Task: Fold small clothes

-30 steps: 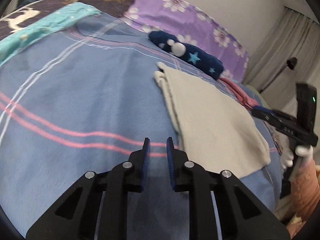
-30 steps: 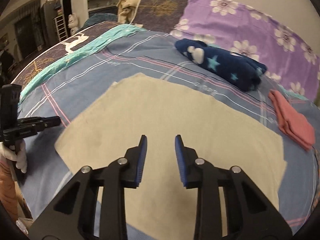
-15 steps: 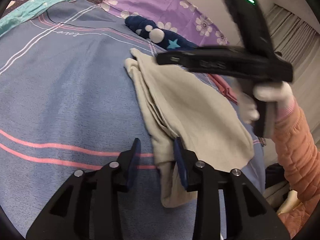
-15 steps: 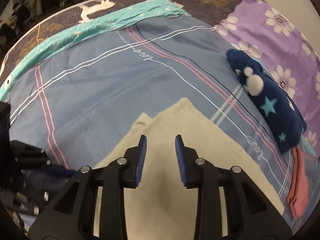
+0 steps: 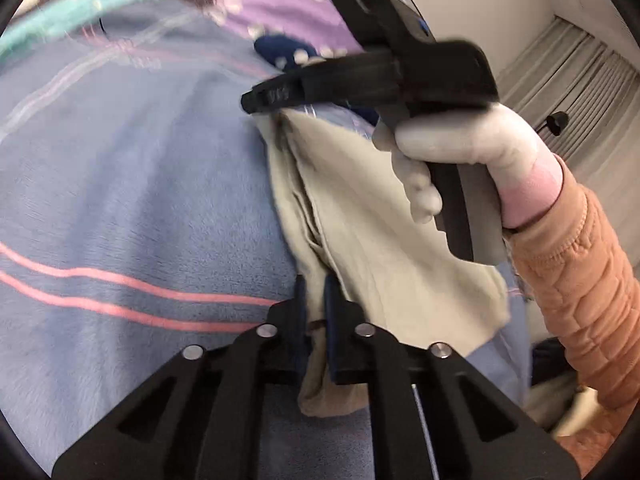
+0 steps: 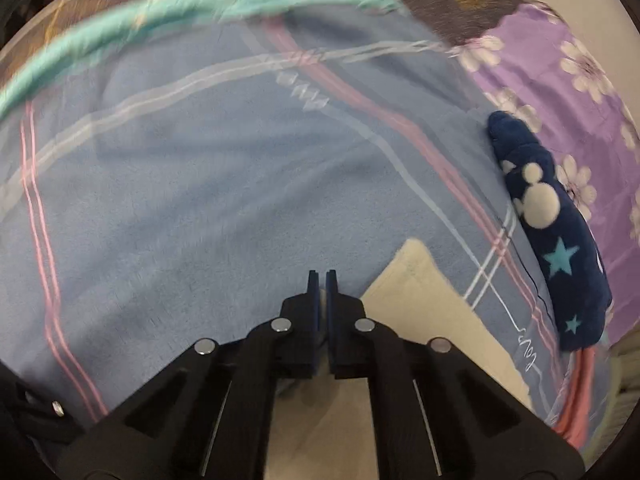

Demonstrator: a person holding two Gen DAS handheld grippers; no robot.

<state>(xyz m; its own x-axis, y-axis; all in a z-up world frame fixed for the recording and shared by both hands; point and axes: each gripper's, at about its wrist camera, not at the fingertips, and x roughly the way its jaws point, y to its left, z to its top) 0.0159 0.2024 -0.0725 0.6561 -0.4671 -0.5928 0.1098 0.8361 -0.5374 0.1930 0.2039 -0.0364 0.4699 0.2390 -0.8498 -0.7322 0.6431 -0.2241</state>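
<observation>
1. Beige cloth [image 5: 384, 248] lies bunched on the blue bedspread [image 5: 132, 200], near the navy star-print garment [image 6: 556, 240].
2. Left hand-held gripper [image 5: 316, 292] pinches the cloth's near fold, jaws just closed.
3. Right hand-held gripper [image 6: 322, 280] has just closed at the cloth's far corner; whether it grips fabric is unclear.

Motion-blurred bedspread [image 6: 208, 184] lettering, unreadable. Pink folded item [image 6: 576, 396] cut off at frame edge. Beige cloth [image 5: 384, 240] partly hidden behind gloved hand [image 5: 464, 152]; its lower fold hidden beneath left gripper [image 5: 316, 296].
</observation>
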